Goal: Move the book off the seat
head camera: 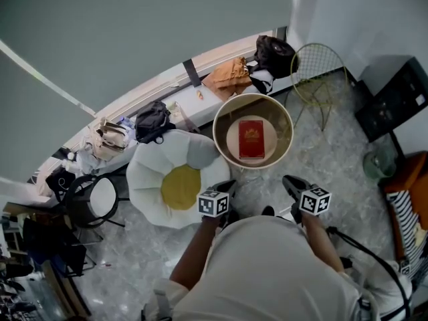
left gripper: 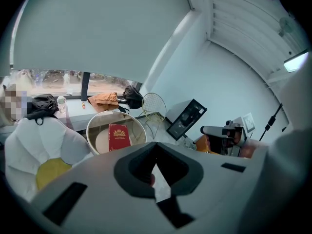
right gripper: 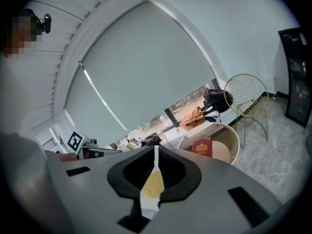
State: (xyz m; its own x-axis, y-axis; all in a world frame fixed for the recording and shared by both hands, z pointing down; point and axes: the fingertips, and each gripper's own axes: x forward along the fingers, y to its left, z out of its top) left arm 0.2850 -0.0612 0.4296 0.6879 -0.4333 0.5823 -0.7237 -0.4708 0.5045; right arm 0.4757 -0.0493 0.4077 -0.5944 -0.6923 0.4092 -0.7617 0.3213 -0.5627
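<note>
Book (head camera: 251, 139) (left gripper: 118, 136) (right gripper: 202, 147): red, lying flat on the round seat pad of the tub chair (head camera: 220, 123), cover up. Not touched by either tool.

Left hand-held gripper (head camera: 229, 186) (left gripper: 155, 149): jaws together, nothing between them. It sits just short of the chair's near rim.

Right hand-held gripper (head camera: 288, 181) (right gripper: 155, 152): jaws together, empty. It is also near that rim, off to the chair's right.

White flower cushion (head camera: 150, 179) lies left of the chair, touching it. Wire chair (head camera: 318, 64) stands beyond the tub chair, to its right.
</note>
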